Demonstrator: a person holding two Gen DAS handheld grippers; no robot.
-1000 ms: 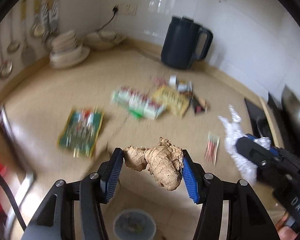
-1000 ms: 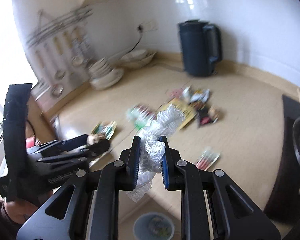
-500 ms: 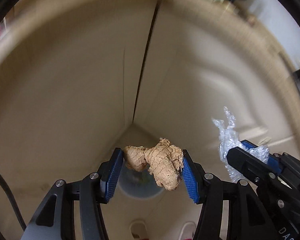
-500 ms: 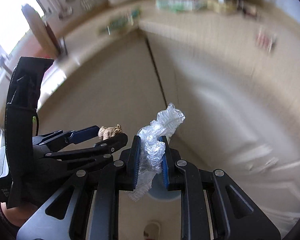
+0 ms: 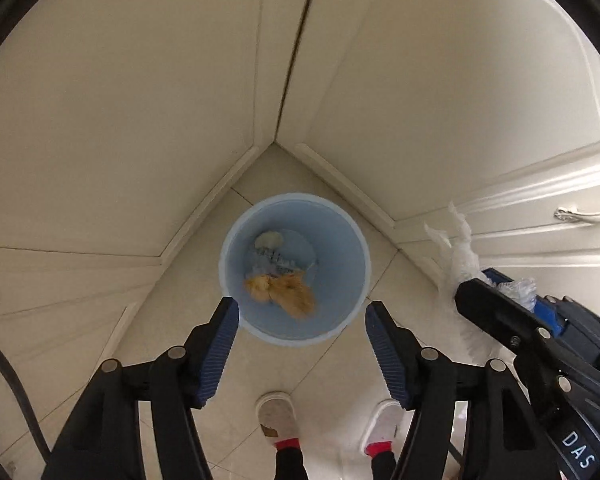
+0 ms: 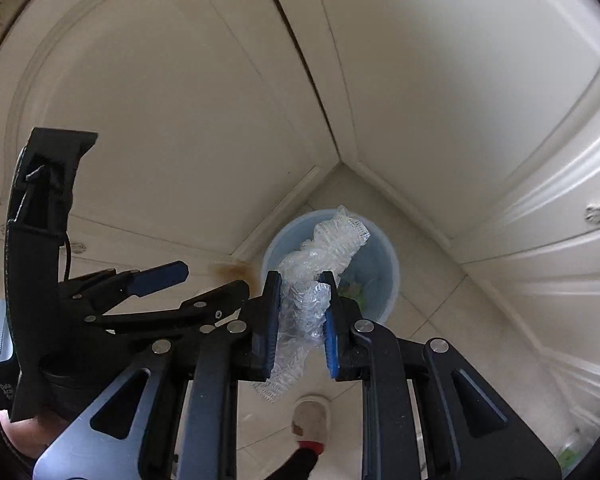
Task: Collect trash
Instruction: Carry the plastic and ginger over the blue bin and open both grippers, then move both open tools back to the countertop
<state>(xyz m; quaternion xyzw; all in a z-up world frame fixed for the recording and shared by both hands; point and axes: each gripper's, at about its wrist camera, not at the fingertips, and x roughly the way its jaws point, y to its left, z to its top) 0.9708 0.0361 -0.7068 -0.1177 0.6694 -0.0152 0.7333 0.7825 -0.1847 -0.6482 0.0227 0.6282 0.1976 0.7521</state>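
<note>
Standing in a cabinet corner, blue bin (image 5: pixel 356 280), pale tiled floor (image 5: pixel 204 248)

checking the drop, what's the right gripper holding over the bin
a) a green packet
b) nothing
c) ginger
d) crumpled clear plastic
d: the right gripper is shut on crumpled clear plastic above the blue bin; the ginger is falling into the bin, clear of the opening left gripper.

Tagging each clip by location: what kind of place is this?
Probably a home kitchen, down at floor level in a corner. Cream panelled cabinet doors meet there, one with a metal handle; a blue waste bin holding scraps stands on the tiled floor.
</note>
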